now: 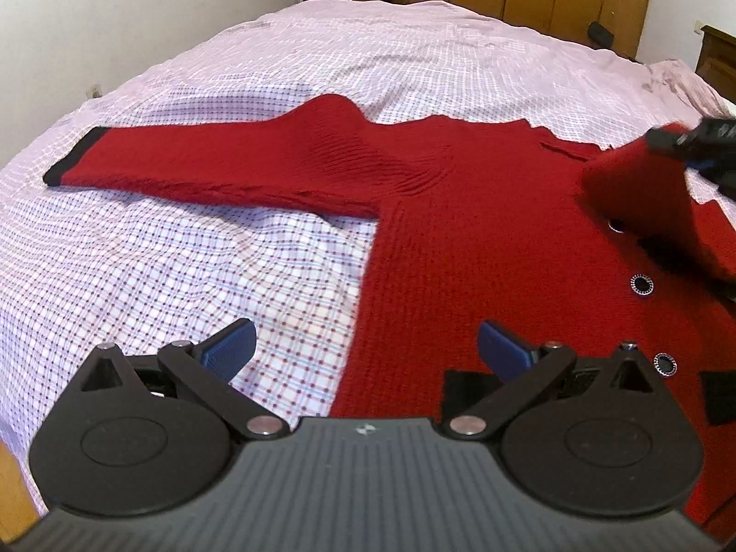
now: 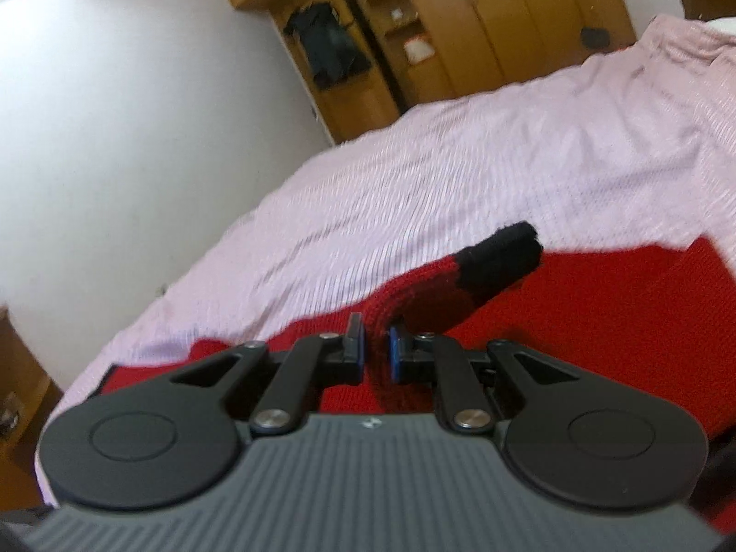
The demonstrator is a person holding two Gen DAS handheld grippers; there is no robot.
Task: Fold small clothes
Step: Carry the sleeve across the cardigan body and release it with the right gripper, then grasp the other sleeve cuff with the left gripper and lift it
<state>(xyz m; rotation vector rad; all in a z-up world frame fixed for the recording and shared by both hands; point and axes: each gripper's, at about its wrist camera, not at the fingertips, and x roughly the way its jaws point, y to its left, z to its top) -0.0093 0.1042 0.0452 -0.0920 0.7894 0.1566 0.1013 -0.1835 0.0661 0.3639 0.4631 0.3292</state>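
Observation:
A red knitted cardigan with dark round buttons lies flat on the checked bedsheet. One sleeve stretches out to the left and ends in a black cuff. My left gripper hovers open above the cardigan's left edge with nothing between its blue pads. At the right, my right gripper holds the other sleeve lifted over the cardigan's front. In the right wrist view the right gripper is shut on that red sleeve, whose black cuff sticks out beyond the fingers.
The bed's pink checked sheet spreads wide beyond the cardigan. A wooden wardrobe stands past the far end of the bed, with a white wall to the left. A wooden headboard shows at the far right.

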